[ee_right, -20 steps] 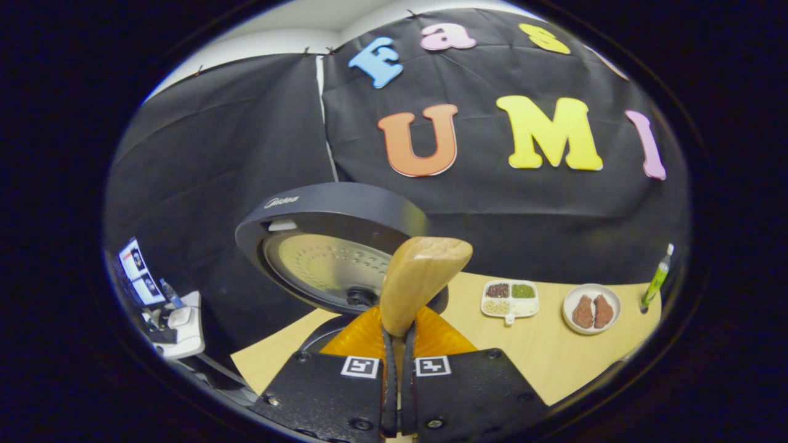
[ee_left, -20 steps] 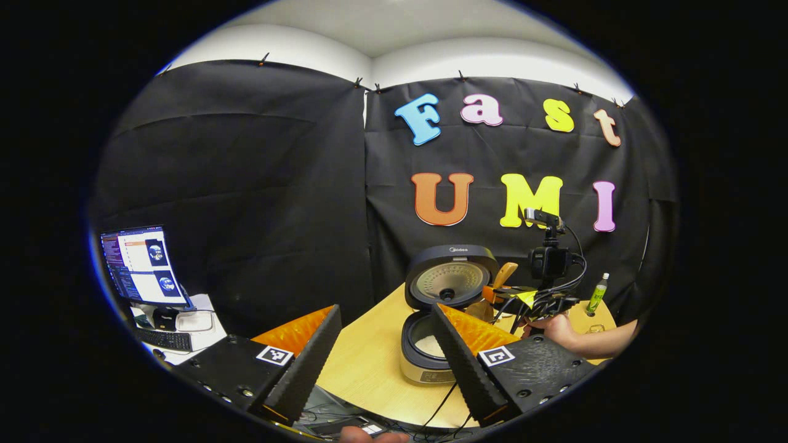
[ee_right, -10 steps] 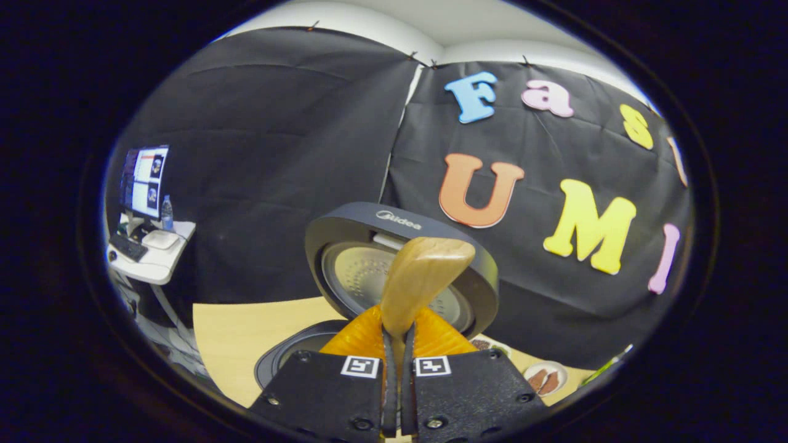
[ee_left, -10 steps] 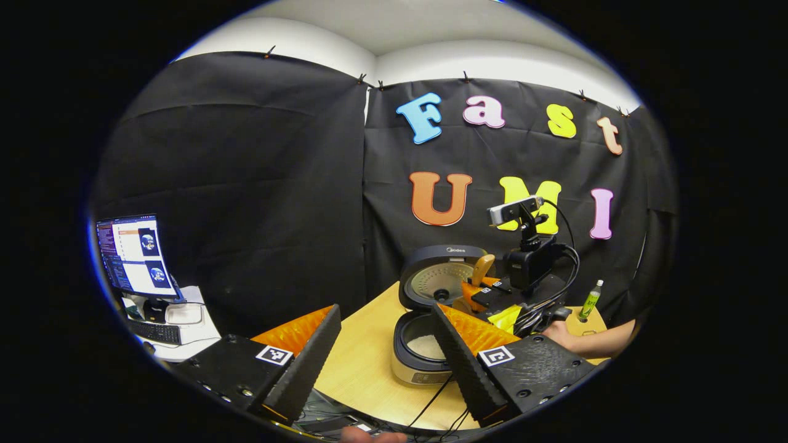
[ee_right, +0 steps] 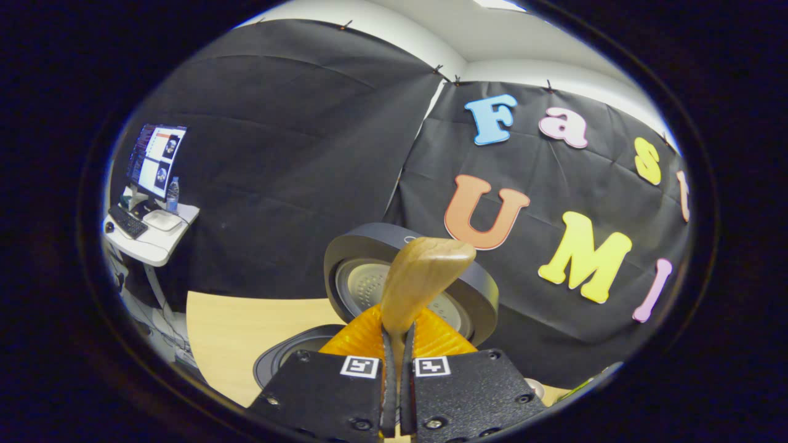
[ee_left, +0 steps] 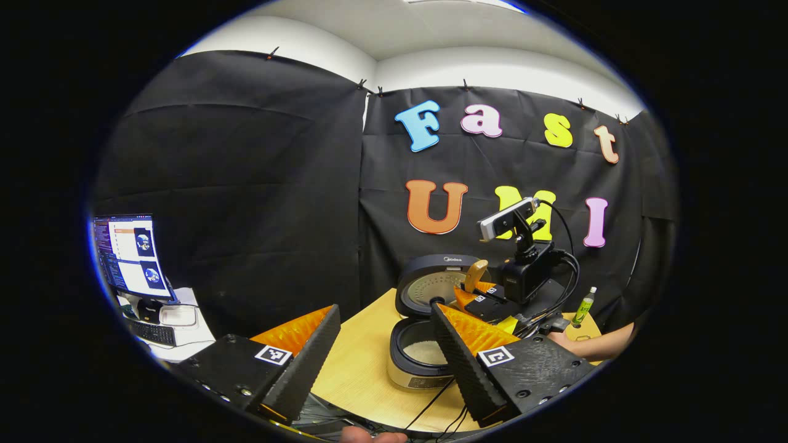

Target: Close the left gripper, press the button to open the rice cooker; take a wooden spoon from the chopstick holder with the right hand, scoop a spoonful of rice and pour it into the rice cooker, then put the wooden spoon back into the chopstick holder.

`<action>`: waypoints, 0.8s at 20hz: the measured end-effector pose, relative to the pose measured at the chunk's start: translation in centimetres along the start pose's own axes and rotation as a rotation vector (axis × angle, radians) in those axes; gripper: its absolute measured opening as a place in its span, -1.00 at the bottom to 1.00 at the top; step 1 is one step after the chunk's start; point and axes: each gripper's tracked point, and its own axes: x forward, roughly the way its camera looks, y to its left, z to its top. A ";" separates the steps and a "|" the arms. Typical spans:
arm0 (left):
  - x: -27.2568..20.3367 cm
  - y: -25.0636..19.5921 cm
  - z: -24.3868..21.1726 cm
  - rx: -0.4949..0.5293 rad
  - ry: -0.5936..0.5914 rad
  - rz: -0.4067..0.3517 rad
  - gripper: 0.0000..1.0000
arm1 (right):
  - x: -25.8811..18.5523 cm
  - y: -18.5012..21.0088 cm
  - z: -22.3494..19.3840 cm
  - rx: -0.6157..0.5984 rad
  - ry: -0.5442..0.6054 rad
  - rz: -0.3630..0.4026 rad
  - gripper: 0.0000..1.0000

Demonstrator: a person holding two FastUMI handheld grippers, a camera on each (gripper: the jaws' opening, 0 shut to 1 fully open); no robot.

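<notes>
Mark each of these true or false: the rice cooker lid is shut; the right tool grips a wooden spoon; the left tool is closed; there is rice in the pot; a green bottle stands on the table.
1. The dark round rice cooker has its lid shut. False: the lid stands raised.
2. The right tool grips the pale wooden spoon. True.
3. The left tool is closed. False: its fingers stand wide apart.
4. White rice lies in the pot. True.
5. A small green bottle stands on the light wooden table. True.
</notes>
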 end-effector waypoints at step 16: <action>3.1 -7.1 1.9 -0.003 -0.006 -0.139 0.89 | -12.1 -14.5 2.7 0.624 -0.076 -0.147 -0.80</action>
